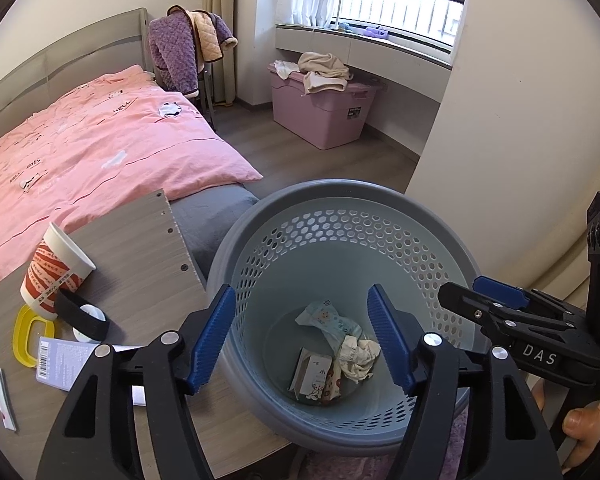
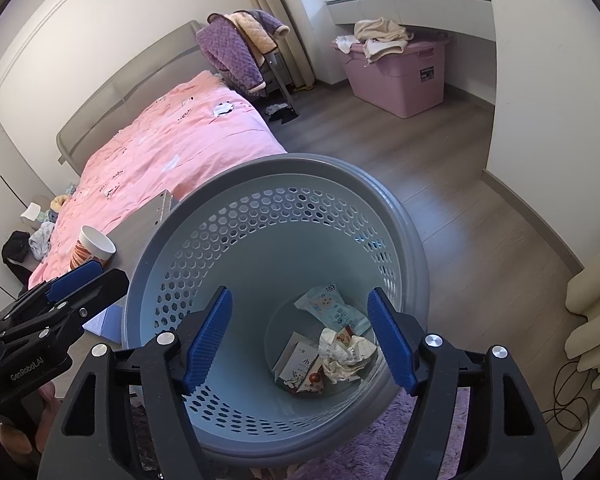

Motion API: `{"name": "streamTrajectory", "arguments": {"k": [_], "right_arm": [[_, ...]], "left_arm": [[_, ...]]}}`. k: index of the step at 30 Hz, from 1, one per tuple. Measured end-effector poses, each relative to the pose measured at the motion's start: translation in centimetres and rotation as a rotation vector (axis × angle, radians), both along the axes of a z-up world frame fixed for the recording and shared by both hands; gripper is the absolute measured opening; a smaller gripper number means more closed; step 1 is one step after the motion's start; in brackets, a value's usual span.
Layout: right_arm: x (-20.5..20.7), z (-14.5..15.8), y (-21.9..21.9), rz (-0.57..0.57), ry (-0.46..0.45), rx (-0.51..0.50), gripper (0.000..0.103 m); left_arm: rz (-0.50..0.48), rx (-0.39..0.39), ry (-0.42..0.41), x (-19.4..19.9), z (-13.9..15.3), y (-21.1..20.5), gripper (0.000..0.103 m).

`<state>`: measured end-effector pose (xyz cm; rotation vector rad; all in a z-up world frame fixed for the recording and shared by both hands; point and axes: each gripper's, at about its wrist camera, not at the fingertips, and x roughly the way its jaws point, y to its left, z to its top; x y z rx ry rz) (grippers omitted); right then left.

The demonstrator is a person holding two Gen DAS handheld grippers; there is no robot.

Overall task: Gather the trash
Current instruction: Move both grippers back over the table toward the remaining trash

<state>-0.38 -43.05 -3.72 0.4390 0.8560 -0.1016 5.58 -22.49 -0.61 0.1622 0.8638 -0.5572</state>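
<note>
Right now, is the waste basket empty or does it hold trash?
Holds trash: the waste basket has a crumpled paper, a wrapper and a small carton on its bottom.

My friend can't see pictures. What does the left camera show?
Two open blue fingers hover over a grey bin holding crumpled paper and wrappers. A paper cup sits on a table beside a pink bed.

"DAS" marks the right gripper (image 1: 496, 296); "GenRobot.AI" the left gripper (image 2: 88, 276).
</note>
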Motion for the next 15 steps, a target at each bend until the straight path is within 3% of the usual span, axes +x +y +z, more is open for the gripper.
{"name": "streamTrajectory", "arguments": {"k": [15], "right_arm": [[1.4,0.8,2.9,0.061,-0.009,0.021,0.077]], "left_arm": [[0.106,-0.012,-0.025,0.5,1.0,5.1,0.071]]}}
